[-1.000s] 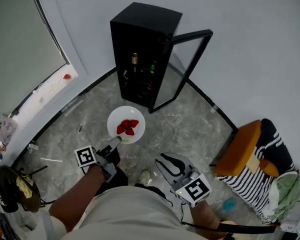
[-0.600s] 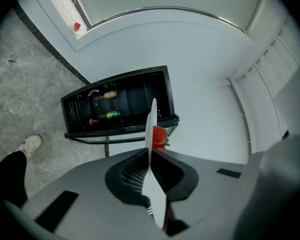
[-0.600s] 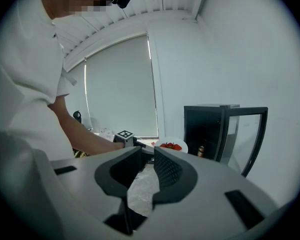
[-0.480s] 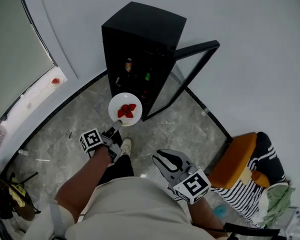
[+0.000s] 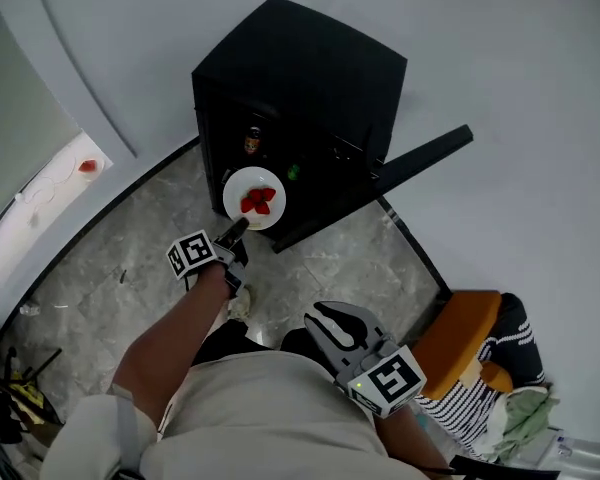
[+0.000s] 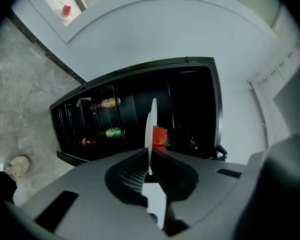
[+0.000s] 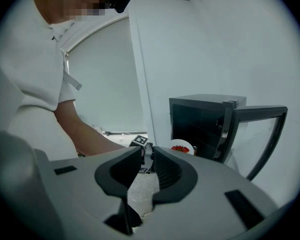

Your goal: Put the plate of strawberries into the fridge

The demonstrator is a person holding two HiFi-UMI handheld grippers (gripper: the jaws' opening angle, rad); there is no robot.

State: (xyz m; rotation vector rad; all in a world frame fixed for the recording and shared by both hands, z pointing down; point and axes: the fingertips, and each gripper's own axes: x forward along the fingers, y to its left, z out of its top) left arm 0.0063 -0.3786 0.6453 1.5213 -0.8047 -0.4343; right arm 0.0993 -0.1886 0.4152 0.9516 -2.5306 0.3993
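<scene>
A white plate (image 5: 255, 198) with a few red strawberries (image 5: 259, 201) hangs level in front of the open black fridge (image 5: 300, 78). My left gripper (image 5: 230, 236) is shut on the plate's near rim. In the left gripper view the plate (image 6: 151, 129) shows edge-on between the jaws, with a strawberry (image 6: 160, 135) beside it and the dark fridge shelves (image 6: 135, 114) just behind. My right gripper (image 5: 335, 330) is held low near the person's body, shut with nothing in it. From the right gripper view the plate (image 7: 181, 147) shows small before the fridge (image 7: 205, 119).
The fridge's glass door (image 5: 420, 158) stands swung open to the right. Bottles (image 6: 106, 103) lie on the fridge shelves, with a green one (image 6: 111, 132) below. An orange chair (image 5: 460, 343) with striped cloth is at right. A shoe (image 6: 16, 165) rests on the marble floor.
The person has stepped closer to the fridge. The left gripper has carried the plate forward, up to the fridge's opening. The right gripper stays shut by the body.
</scene>
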